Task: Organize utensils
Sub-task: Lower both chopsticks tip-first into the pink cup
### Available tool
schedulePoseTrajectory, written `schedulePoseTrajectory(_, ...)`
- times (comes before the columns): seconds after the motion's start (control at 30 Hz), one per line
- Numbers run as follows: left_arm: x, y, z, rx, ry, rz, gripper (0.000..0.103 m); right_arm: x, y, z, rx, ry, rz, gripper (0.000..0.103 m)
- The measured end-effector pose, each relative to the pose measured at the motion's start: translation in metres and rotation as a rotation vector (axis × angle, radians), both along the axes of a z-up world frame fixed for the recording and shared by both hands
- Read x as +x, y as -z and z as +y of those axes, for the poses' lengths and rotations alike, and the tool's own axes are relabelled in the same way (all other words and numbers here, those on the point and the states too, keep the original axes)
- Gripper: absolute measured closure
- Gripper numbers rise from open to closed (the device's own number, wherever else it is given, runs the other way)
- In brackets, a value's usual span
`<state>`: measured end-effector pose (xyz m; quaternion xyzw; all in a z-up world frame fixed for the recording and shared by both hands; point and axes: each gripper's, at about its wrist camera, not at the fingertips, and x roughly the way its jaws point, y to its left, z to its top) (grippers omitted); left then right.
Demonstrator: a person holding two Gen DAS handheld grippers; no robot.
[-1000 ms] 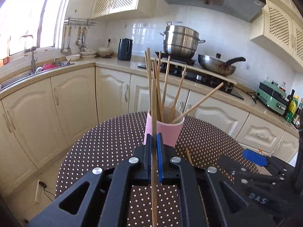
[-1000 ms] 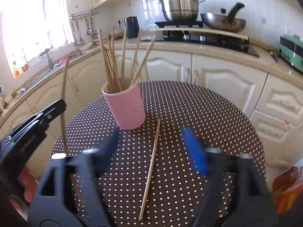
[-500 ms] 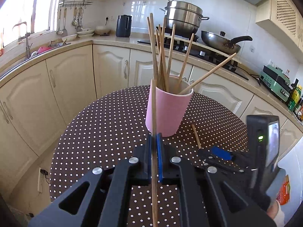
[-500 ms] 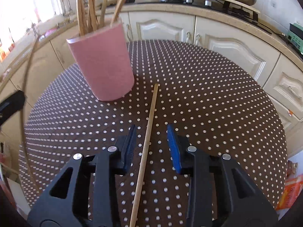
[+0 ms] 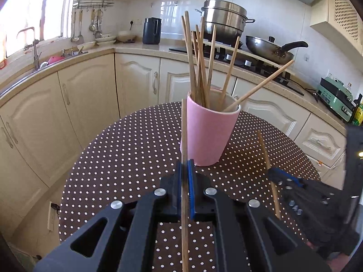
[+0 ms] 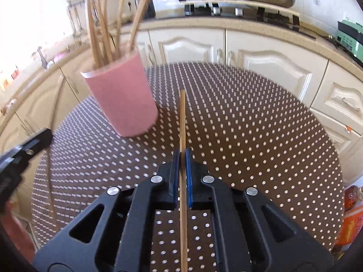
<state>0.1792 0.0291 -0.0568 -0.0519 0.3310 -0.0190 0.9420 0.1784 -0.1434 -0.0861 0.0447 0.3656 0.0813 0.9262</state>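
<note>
Both tools are clamped on chopsticks pointing lengthwise toward the pink cup (image 5: 209, 133): left tool (image 5: 185, 170) just before it, right tool (image 6: 181, 158) beside it.

Cream cabinets (image 5: 136, 81) line kitchen; bright window (image 5: 29, 11) above sink (image 5: 45, 64) (left); white tiled wall (image 5: 172, 6).

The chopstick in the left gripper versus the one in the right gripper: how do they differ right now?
The left gripper holds its chopstick upright beside the pink cup, clear of the table. The right gripper is clamped on its chopstick, which lies low along the dotted table, further from the cup. The left chopstick's tip reaches about cup-rim height; the right one's stays near the cup's base. Both are plain wooden sticks, pinched between shut blue pads.
</note>
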Motion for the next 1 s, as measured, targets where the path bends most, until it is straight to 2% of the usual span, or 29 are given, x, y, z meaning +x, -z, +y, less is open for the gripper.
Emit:
schedulePoseTrajectory(0.3, -0.008, -0.027, -0.001, 0.009, -0.031, -0.092, 0.097, -0.040, -0.055, -0.004, 0.051, -0.024, -0.166, 0.097)
schedulePoseTrajectory(0.43, -0.010, -0.040, 0.002, 0.002, -0.041, -0.124, 0.097, -0.050, -0.078, -0.006, 0.041, -0.021, -0.227, 0.097)
schedulePoseTrajectory(0.9, -0.003, -0.103, -0.001, 0.001, -0.076, -0.314, 0.097, -0.035, -0.144, 0.008, 0.085, -0.057, -0.376, 0.097)
schedulePoseTrajectory(1.0, -0.004, -0.125, -0.005, 0.012, -0.078, -0.399, 0.097, -0.026, -0.162, 0.010, 0.104, -0.065, -0.405, 0.097)
